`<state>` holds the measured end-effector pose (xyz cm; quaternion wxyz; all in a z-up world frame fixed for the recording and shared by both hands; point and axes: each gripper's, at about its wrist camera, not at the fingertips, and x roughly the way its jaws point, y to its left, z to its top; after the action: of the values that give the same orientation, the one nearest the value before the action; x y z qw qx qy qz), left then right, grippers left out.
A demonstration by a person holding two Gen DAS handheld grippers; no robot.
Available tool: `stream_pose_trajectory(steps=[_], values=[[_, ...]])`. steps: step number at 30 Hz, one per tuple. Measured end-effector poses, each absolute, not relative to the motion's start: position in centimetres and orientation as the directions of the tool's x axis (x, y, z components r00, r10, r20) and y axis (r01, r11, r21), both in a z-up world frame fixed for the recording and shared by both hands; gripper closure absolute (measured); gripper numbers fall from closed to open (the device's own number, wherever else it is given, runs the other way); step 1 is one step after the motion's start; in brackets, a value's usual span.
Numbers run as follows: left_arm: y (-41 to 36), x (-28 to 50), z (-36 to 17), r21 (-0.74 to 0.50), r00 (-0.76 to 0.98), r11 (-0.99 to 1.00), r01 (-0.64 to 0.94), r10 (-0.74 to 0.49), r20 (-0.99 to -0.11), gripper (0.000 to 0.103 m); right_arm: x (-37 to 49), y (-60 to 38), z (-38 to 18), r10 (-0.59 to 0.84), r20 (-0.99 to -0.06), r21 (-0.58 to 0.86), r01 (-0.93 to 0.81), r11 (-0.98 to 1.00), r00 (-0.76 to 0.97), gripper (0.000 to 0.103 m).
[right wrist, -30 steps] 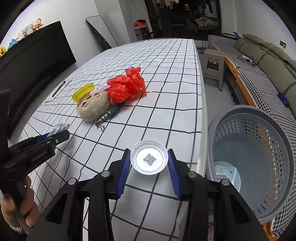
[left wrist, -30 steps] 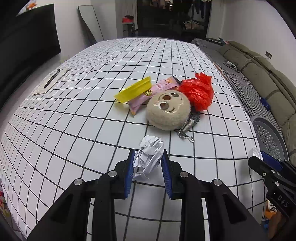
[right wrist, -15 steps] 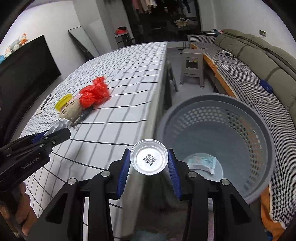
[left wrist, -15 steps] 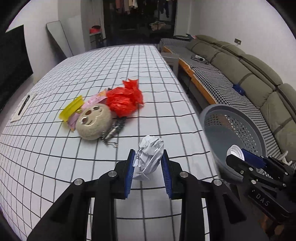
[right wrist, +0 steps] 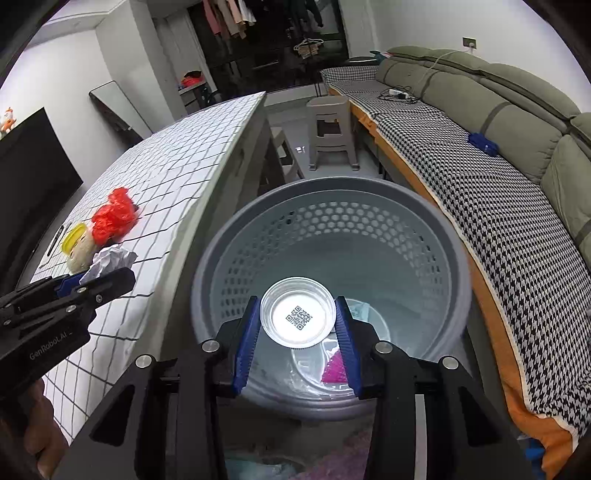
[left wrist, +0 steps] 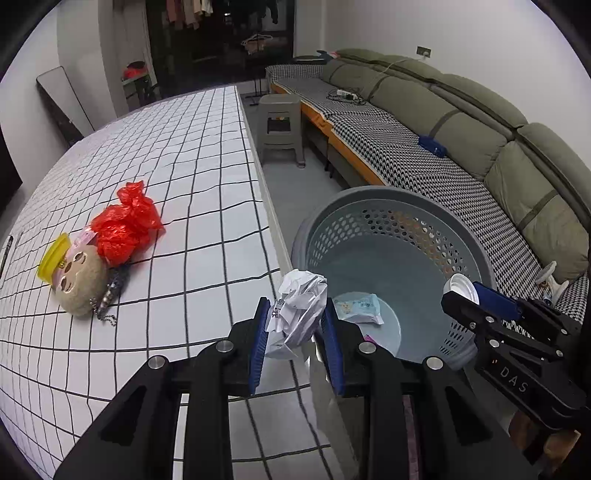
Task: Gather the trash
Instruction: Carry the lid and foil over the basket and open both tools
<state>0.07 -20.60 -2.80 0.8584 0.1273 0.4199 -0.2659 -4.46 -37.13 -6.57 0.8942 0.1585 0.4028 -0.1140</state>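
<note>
Here, round lid (right wrist: 297, 317) face-up between right gripper (right wrist: 297, 328) pads, above basket (right wrist: 436, 229).

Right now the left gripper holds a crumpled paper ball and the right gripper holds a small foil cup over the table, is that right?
Not quite. In the right wrist view, the right gripper holds the foil cup over the grey perforated basket, not the table. The left gripper does hold the crumpled paper ball.

I'm in a home living room: a green sofa (left wrist: 461, 107) right of my claws, hanging clothes (right wrist: 236, 18) far ahead.
</note>
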Motion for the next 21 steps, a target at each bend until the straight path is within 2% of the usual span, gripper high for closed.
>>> stream_pose_trajectory(steps=[21], values=[[-28.3,0.7,-5.3,0.012,0.435,0.769,0.639,-0.349,-0.830,0.073,-4.2,-42.7,-8.5,-0.072,-0.775,0.231,0.387,0.893,0.628,0.064]])
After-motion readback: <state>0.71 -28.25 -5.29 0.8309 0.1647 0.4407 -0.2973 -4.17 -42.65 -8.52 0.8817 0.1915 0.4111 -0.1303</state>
